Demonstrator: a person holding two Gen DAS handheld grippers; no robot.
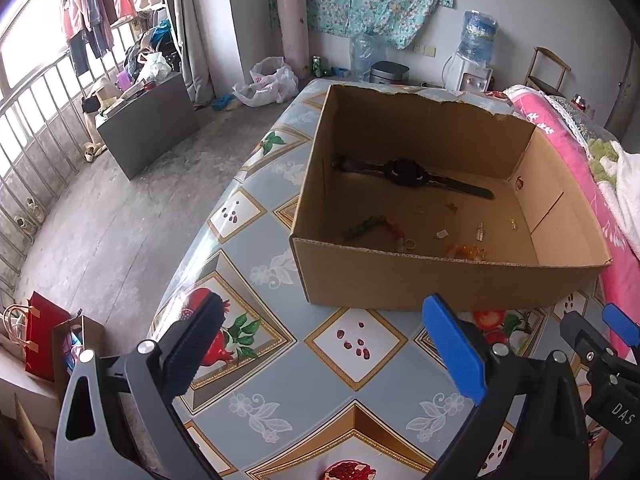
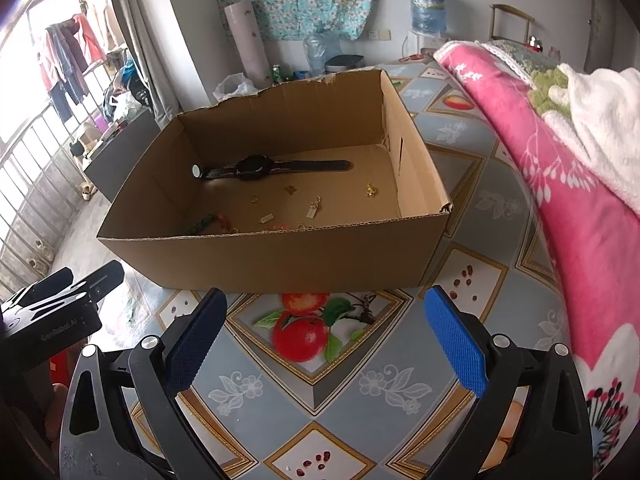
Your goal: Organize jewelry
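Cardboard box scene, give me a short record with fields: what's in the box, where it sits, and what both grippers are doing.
container: cardboard box, open top, torn back rim
surface: table with fruit-pattern cloth
largest item: black wristwatch, lying flat near the back of the box floor
other contents: beaded bracelet near the front wall, small gold pieces scattered on the box floor
beside box: pink blanket to the right
left gripper: open, empty, in front of box
right gripper: open, empty, in front of box

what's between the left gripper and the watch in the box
Bare patterned tablecloth, then the cardboard box's near wall, shown in the left wrist view.
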